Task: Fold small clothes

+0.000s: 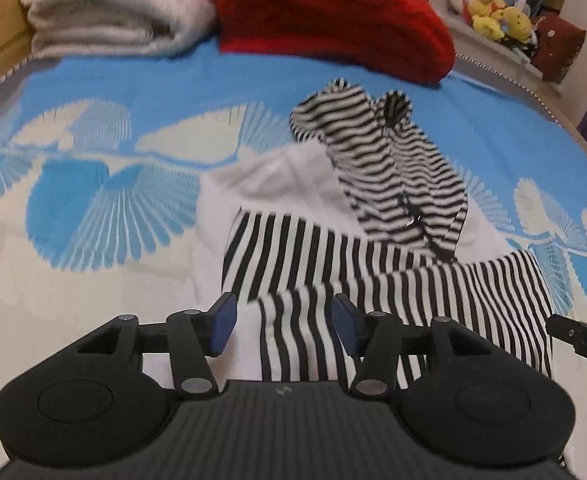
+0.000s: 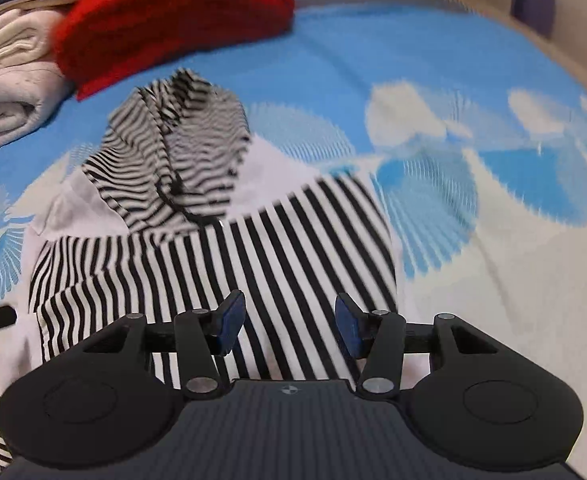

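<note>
A small black-and-white striped garment [image 1: 373, 240] with white parts lies partly folded on the blue and white bedsheet [image 1: 93, 200]. Its striped hood lies at the far end. It also shows in the right wrist view [image 2: 221, 248]. My left gripper [image 1: 283, 326] is open and empty just above the garment's near edge. My right gripper [image 2: 289, 326] is open and empty over the striped body of the garment. A black part of the right gripper [image 1: 577, 338] shows at the right edge of the left wrist view.
A folded red blanket [image 1: 333, 20] and a folded white blanket [image 1: 109, 12] lie at the far end of the bed. Yellow plush toys [image 1: 497, 16] sit on a ledge at the far right. The bed's edge [image 1: 533, 92] runs along the right.
</note>
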Motion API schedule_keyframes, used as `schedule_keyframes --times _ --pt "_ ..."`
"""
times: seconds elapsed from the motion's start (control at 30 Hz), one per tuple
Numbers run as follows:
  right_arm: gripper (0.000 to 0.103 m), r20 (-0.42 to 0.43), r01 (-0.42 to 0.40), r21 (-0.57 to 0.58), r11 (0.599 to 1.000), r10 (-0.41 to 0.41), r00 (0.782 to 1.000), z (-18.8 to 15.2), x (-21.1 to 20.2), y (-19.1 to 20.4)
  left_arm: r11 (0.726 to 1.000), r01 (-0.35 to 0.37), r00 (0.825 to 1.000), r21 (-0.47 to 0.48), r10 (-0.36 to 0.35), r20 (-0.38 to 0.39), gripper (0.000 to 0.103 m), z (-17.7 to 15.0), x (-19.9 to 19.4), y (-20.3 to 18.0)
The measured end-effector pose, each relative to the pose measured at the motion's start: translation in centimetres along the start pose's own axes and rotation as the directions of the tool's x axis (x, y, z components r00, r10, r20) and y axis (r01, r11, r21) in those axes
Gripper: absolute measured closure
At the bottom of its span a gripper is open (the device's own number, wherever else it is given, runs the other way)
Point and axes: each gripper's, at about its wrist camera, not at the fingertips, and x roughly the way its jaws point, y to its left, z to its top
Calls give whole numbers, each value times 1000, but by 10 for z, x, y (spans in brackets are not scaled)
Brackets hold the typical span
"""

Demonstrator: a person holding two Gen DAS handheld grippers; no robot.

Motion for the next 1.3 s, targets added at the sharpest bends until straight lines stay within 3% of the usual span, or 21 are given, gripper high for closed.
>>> schedule_keyframes --times 0.13,0.23,0.6,0.77,0.97,1.3 --pt "51 51 9 -72 997 -5 999 1 -13 10 1000 -1 999 7 0 38 43 5 -5 0" --pt "51 67 8 -99 995 -1 998 2 -18 16 1000 7 999 4 -7 52 30 6 -8 3" --pt "51 55 17 -122 992 -10 998 -3 -14 22 999 21 992 29 -24 120 26 7 -18 1" --pt "51 58 18 -120 993 -11 998 -2 -13 21 995 29 983 98 -46 176 24 3 -25 -14" --pt "51 68 25 -126 992 -17 998 -2 -16 19 989 2 984 145 -28 178 24 -1 -24 -23" --pt "51 74 44 -95 994 -37 997 -1 -19 2 989 9 984 146 -35 176 24 0 -24 -22"
